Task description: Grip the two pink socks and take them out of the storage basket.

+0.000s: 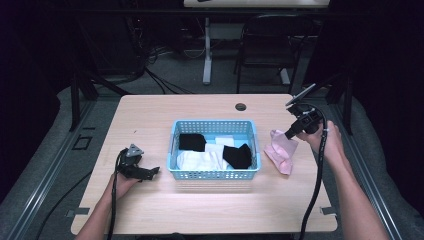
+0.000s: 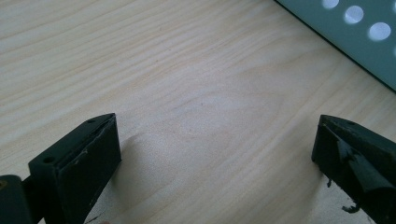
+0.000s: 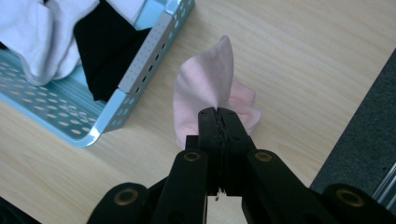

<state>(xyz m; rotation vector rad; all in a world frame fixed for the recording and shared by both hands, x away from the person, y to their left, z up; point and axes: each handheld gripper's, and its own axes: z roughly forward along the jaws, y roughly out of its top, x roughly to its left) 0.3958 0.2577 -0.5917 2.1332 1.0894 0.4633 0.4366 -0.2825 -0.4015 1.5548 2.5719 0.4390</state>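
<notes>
While seen from the high view, right gripper (image 1: pixel 289 134) pinched onto the upper edge of a soft pink cloth sock (image 1: pixel 280 150), lifting that end while the rest trails down to the pale wooden table (image 1: pixel 150 112) below and toward the person. Just to the gripper's left, a light blue perforated plastic basket (image 1: pixel 214 174) with black and white socks inside. Left gripper (image 1: pixel 155 171) low over bare wood, pointing toward the basket's near left corner, close but apart.

From the left gripper view, jaws wide apart with nothing between them but wood grain; the basket's wall (image 2: pixel 355 37) ahead and to the right.

From the right gripper view, jaws pressed together on a fold of the pink sock (image 3: pixel 205 88), which hangs ahead of the tips; basket corner (image 3: pixel 116 107) ahead and left, near the sock.
</notes>
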